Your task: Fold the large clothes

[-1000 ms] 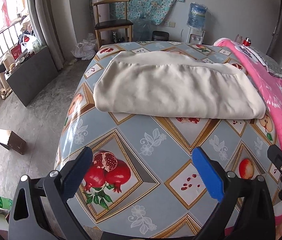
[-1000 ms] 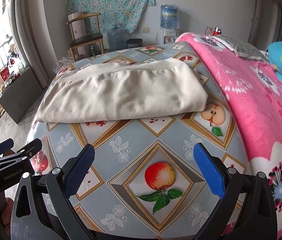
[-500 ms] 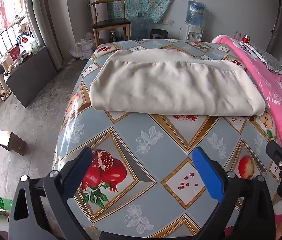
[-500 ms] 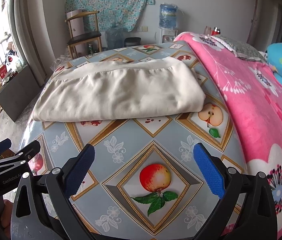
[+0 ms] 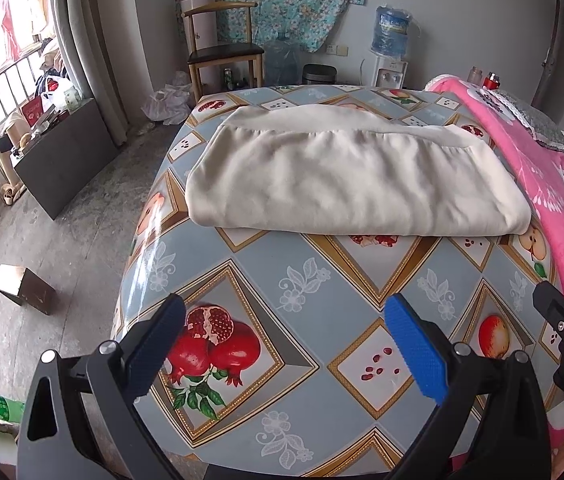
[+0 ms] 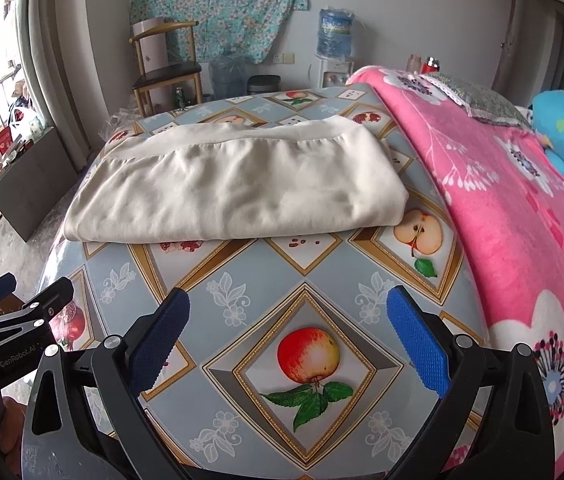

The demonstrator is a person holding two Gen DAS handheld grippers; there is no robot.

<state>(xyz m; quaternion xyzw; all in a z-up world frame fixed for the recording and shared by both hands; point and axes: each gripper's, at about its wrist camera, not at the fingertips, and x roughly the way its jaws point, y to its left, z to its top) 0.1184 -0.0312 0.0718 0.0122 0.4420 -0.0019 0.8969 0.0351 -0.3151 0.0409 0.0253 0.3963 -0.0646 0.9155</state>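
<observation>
Inspected: glossy tablecloth (image 5: pixel 322 280) with fruit-and-diamond print, smooth, slick and reflective, filling the middle of both views. Pink floral blanket (image 6: pixel 522 208), plush and thick, running down the right of frame beside it. Cream garment (image 5: pixel 354 184), soft, matte and faintly rippled, already folded into a thick oblong slab with a seamed band along its far edge, lying across the upper centre of both views, well apart from both tools. Left gripper (image 5: pixel 282 344) low in frame, jaws spread wide, holding nothing; right gripper (image 6: pixel 286 344) likewise spread and empty at bottom centre of its view, with the left tool's tip visible at lower left. Judged: fold close to complete, at most one more halving or a tidy-up outstanding. Recommended for that step: approach both near corners low and level, pinch through all layers at once, lift together and carry evenly to the far edge; expected to slide easily on the slick cloth if dragged.
</observation>
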